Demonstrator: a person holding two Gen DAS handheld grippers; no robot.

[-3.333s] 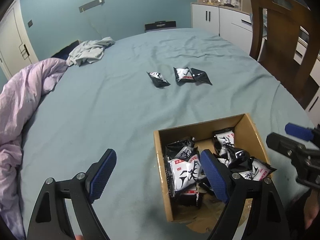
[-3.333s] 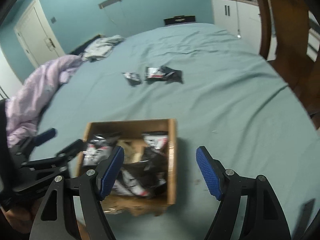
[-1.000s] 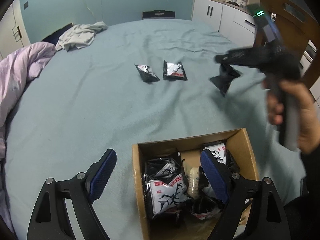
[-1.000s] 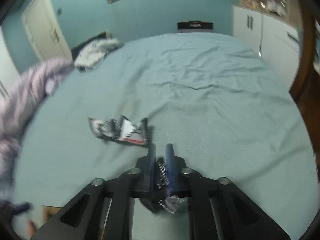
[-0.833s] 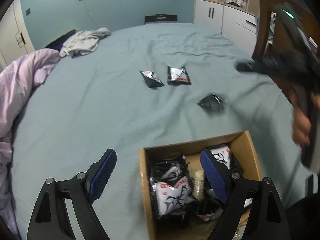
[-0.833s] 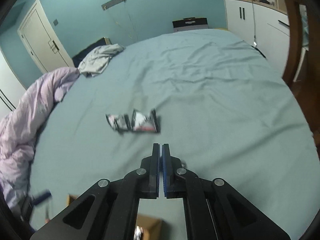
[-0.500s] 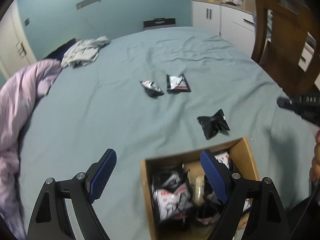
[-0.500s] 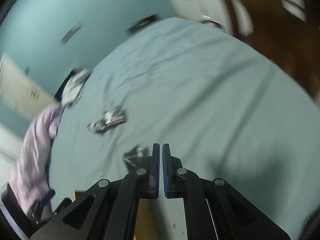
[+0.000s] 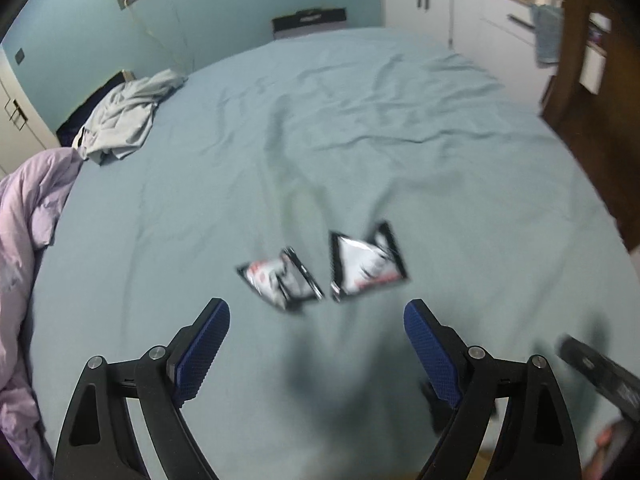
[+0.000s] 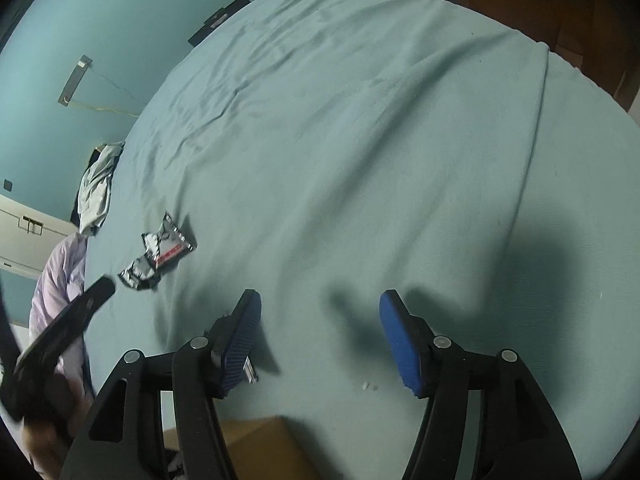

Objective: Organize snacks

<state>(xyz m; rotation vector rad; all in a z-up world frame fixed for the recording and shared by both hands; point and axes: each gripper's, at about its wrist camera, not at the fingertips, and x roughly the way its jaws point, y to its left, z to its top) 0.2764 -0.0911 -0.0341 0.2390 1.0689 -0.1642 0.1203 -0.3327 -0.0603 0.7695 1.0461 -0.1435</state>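
You have two snack packs [image 9: 280, 278] [image 9: 366, 266] left on the bed sheet [image 9: 360, 140], mid-frame in the left view. The box [image 10: 260, 446] shows only a corner at the bottom of the right view (what's inside is hidden). Left gripper [image 9: 316, 350]: fingers wide apart, holding nothing. Right gripper [image 10: 320, 332]: same, w/ a dark pack edge [image 10: 249, 372] by its left finger.
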